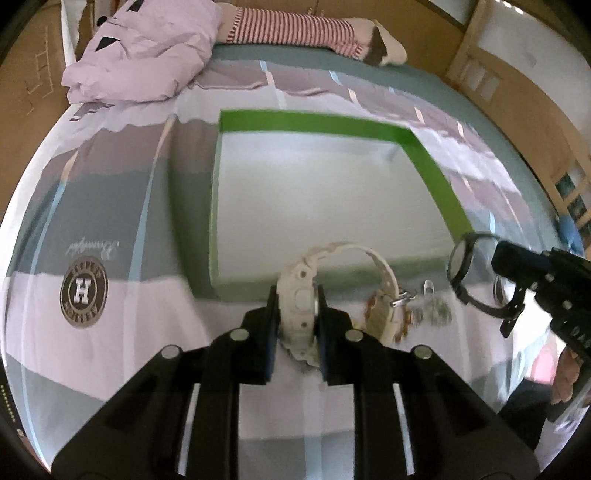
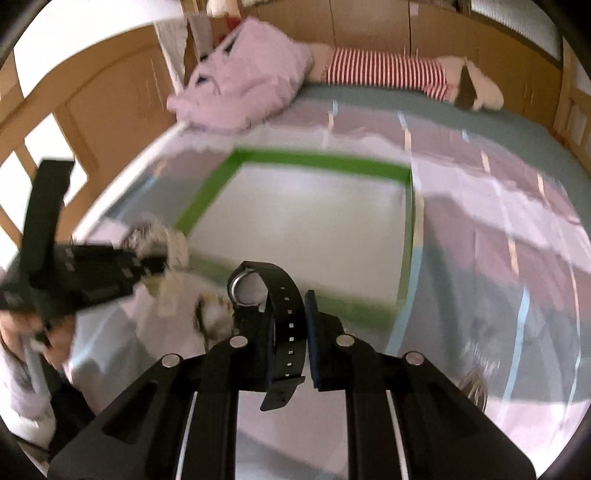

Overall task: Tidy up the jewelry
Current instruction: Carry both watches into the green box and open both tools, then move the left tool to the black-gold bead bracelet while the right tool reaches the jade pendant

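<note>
My left gripper [image 1: 297, 301] is shut on the case of a white watch [image 1: 299, 295], held just above the bedspread in front of a green-rimmed box [image 1: 314, 123] with a white inside. My right gripper [image 2: 290, 314] is shut on the strap of a black watch [image 2: 258, 291], lifted near the box [image 2: 317, 160] front edge. The left wrist view shows the right gripper [image 1: 504, 288] at the right with the black watch [image 1: 467, 258]. In the right wrist view the left gripper [image 2: 144, 266] is blurred at the left, the white watch [image 2: 166, 240] with it.
A small pile of bracelets and trinkets [image 1: 410, 310] lies on the striped bedspread before the box. A lilac bundle [image 1: 147, 55] and a striped plush toy [image 1: 295, 27] lie at the far end. Wooden rails [image 2: 110, 99] surround the bed. A hand [image 1: 565, 380] holds the right gripper.
</note>
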{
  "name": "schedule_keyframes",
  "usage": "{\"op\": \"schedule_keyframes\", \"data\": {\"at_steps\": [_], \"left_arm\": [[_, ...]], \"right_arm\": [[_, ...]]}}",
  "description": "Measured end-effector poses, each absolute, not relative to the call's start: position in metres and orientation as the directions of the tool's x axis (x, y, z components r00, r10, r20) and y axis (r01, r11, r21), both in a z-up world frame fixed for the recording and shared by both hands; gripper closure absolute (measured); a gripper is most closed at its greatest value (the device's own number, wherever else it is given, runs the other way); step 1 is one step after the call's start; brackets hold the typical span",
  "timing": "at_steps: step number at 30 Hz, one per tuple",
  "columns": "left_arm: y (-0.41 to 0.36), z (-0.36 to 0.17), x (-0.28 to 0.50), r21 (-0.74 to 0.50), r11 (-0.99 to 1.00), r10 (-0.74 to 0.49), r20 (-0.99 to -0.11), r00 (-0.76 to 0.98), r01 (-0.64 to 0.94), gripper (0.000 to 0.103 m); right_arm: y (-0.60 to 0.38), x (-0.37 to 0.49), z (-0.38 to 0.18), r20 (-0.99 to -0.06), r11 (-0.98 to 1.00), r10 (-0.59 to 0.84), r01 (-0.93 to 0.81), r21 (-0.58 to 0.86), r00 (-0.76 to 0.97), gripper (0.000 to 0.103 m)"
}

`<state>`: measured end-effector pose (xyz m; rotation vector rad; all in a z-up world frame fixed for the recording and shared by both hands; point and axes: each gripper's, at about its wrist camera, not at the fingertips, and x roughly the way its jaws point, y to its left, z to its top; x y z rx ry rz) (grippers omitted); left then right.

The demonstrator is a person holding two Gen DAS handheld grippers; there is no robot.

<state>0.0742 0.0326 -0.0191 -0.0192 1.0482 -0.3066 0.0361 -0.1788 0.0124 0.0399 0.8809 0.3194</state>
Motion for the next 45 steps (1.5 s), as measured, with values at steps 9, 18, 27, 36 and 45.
{"op": "schedule_keyframes", "data": {"at_steps": [9,18,27,36,45], "left_arm": [[0.038,-0.031,0.131,-0.138,0.98,-0.192,-0.837,0.512,0.143,0.086],[0.043,-0.028,0.121,-0.131,0.983,-0.179,-0.848,0.499,0.129,0.053],[0.029,-0.054,0.06,-0.07,0.962,-0.173,-0.903,0.394,0.263,0.054],[0.013,-0.109,0.064,-0.018,0.962,-0.093,-0.959,0.267,0.271,0.04],[0.049,-0.092,0.058,-0.029,0.983,-0.082,-0.952,0.294,0.18,0.044]], "right_arm": [[-0.188,0.099,-0.024,-0.737,0.962,0.273,-0.152,0.229,0.618,0.088],[-0.209,0.076,0.001,-0.705,0.95,0.298,-0.129,0.284,0.643,0.048],[-0.221,0.035,-0.029,-0.85,0.962,0.271,-0.169,0.216,0.453,0.049],[-0.188,0.05,-0.109,-0.932,0.964,0.25,-0.163,0.212,0.264,0.056],[-0.19,0.039,-0.085,-0.872,0.914,0.393,-0.224,0.338,0.292,0.058]]}}
